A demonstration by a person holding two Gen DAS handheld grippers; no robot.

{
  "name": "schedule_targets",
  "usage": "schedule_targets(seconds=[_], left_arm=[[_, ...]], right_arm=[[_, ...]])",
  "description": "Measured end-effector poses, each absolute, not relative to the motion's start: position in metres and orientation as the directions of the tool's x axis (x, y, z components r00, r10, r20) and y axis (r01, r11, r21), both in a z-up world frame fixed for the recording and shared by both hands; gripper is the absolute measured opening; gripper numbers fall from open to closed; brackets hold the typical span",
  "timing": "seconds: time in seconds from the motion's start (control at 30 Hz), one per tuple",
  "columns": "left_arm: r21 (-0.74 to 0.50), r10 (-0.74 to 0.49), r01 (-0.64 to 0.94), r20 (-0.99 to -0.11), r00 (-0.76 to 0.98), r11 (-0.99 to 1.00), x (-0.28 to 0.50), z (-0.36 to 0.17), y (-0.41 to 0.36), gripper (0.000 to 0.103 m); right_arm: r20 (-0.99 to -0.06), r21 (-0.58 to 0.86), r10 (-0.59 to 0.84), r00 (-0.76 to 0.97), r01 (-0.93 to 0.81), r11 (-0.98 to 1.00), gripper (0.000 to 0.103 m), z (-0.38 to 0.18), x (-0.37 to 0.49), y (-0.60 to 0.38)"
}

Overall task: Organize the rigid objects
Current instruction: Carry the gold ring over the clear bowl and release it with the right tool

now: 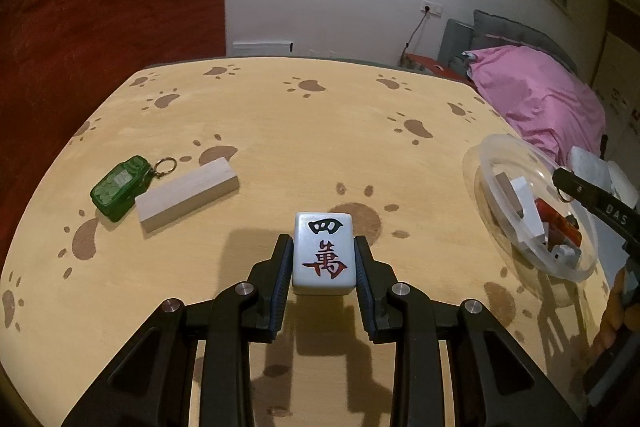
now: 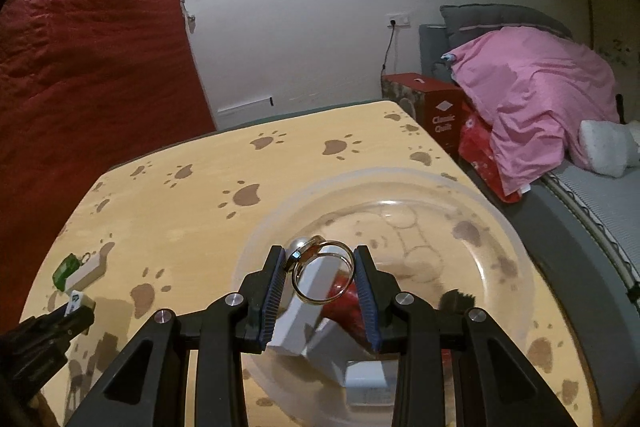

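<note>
My left gripper is shut on a white mahjong tile with black and red characters, held above the paw-print table. To its left lie a green keychain toy and a pale wooden block, touching each other. At the right sits a clear plastic bowl with a white block and a red item inside. My right gripper is shut on a metal key ring with a silver piece attached, above the clear bowl. The held tile shows at the lower left.
A red quilted cloth hangs along the table's left and far side. Beyond the right edge are a red box and a bed with a pink cover. A person's hand shows at the right edge.
</note>
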State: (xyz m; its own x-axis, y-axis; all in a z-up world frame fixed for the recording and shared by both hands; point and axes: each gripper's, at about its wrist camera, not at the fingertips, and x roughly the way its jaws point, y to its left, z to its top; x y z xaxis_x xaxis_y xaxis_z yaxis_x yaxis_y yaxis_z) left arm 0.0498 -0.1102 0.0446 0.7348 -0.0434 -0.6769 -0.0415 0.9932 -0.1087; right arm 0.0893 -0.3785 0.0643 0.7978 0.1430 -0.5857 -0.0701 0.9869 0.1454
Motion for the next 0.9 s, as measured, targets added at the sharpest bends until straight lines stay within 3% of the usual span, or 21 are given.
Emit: schedule_targets(seconds=[0.27,0.9], left_arm=[[-0.098,-0.048,-0.026,-0.679,0.732,0.995,0.051,0.046,-0.12,0.031],[-0.07,-0.071,0.032,-0.678,0.731,0.997,0.055,0.054,-0.158,0.031]], right_arm=[[-0.58,0.086,0.065,0.812,-0.018,0.996,0.037,0.062,0.089,-0.389],[-0.599,0.118,0.059,0.799,0.016,0.993,0.037,0.055,0.093,-0.41]])
